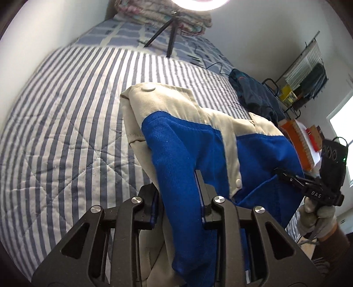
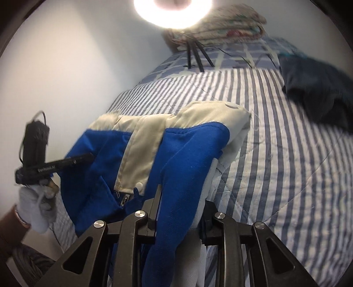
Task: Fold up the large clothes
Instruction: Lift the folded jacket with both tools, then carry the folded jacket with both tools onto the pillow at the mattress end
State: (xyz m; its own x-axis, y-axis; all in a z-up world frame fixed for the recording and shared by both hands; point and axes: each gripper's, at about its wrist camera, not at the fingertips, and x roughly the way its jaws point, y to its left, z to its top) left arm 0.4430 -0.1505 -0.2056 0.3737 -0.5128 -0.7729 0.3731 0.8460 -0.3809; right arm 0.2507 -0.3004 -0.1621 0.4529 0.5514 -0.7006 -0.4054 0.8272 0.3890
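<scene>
The blue and cream jacket (image 1: 187, 141) hangs lifted over the striped quilt (image 1: 66, 110) of the bed, a bunched fold of it running down between each pair of my jaws. My left gripper (image 1: 178, 194) pinches blue cloth; my right gripper (image 2: 181, 212) pinches blue cloth backed with white lining. The cloth covers most of my fingertips, and the jacket's lower part is cut off by the frame edges. A dark blue garment (image 2: 317, 88) lies blurred at the quilt's far side. Folded bedding (image 1: 163, 15) and tripod legs (image 1: 163, 35) sit partly washed out under a glaring ring light (image 2: 172, 11).
</scene>
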